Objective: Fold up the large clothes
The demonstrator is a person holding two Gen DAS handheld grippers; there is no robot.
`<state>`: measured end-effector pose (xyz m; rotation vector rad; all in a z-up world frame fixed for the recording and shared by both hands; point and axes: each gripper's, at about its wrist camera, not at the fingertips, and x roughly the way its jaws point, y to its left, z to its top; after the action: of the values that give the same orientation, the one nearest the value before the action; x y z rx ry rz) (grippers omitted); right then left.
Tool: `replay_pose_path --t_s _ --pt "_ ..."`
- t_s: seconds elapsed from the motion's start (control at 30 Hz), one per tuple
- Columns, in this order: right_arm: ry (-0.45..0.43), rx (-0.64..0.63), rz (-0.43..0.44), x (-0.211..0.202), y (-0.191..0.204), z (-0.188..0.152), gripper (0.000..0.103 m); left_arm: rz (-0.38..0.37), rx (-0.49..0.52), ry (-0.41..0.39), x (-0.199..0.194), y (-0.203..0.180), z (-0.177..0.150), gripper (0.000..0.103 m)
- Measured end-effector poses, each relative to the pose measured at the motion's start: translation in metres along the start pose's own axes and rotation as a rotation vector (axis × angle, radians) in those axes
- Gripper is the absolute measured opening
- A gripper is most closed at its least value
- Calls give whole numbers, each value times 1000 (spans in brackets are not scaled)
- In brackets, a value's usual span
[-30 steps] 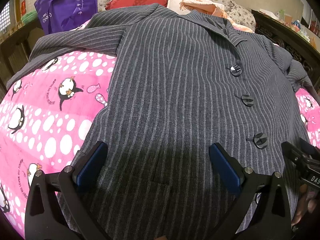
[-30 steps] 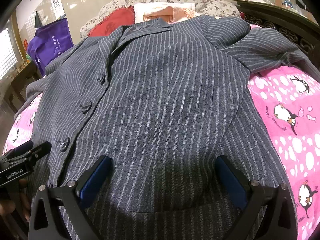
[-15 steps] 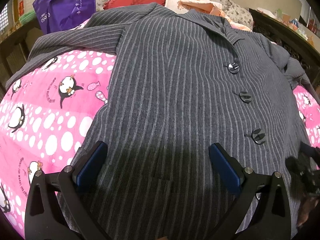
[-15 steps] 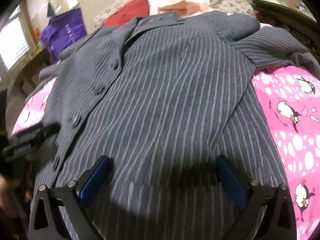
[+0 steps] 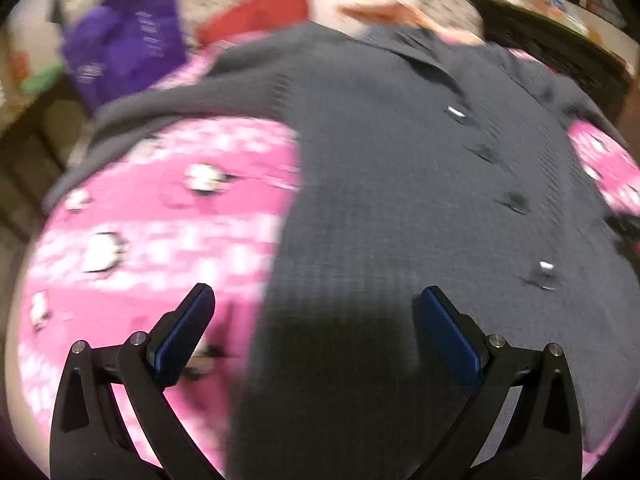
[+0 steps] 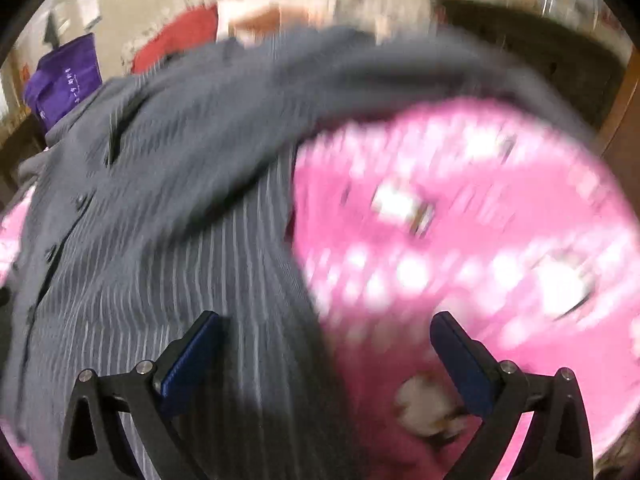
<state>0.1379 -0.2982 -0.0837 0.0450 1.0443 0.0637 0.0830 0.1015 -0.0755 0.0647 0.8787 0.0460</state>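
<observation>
Both grippers, left gripper (image 5: 316, 320) and right gripper (image 6: 324, 344), had swung outward from the middle to the side edges of the grey pinstriped buttoned jacket (image 5: 400, 184), spread flat on the pink penguin-print blanket (image 5: 160, 220); jaws spread, empty, likely preparing side folds.

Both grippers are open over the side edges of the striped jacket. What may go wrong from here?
Left gripper and right gripper each straddle a side edge of the jacket, so closing jaws may also pinch the pink penguin blanket. The views are motion-blurred; a fast grab could miss the edge.
</observation>
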Motion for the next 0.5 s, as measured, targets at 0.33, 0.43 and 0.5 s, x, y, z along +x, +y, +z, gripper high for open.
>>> replay_pose_path --t_s 0.33,0.43,0.5 --pt "31 124 165 -15 1 1 98 -209 -40 170 27 21 -7 103" --pt "0 156 188 -37 -4 -11 98 -277 -91 188 2 30 -7 95" --pt "-8 154 201 -57 -9 -11 98 -284 -104 183 -26 40 -12 95"
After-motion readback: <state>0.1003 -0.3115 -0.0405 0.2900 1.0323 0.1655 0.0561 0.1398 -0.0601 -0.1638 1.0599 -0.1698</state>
